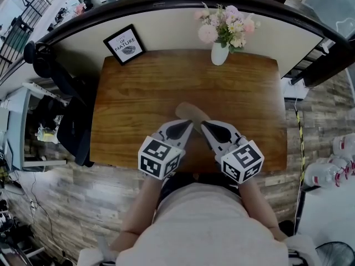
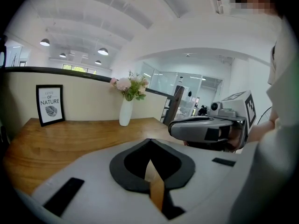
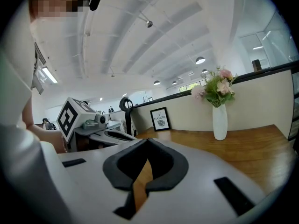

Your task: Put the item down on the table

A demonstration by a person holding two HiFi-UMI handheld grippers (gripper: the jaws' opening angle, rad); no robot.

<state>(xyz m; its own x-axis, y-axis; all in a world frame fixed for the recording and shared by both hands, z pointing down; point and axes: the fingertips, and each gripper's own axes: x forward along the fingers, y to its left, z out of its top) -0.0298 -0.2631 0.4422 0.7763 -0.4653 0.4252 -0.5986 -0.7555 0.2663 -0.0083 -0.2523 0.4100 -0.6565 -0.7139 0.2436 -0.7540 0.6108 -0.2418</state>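
A pale tan, rounded wooden item (image 1: 191, 112) lies slantwise on the wooden table (image 1: 144, 93), just past the tips of both grippers. My left gripper (image 1: 187, 124) points at it from the near left, my right gripper (image 1: 204, 124) from the near right, and their tips almost meet over its near side. In the left gripper view the jaws (image 2: 150, 142) stand together; a thin pale strip shows in the slit below them. In the right gripper view the jaws (image 3: 147, 142) are likewise together over a wood-coloured slit. Whether either tip touches the item is hidden.
A white vase of pink flowers (image 1: 220, 53) and a black-framed print (image 1: 125, 44) stand at the table's far edge against a curved wall. A black chair with a bag (image 1: 75, 129) sits left of the table. Bottles (image 1: 333, 170) stand on the floor at right.
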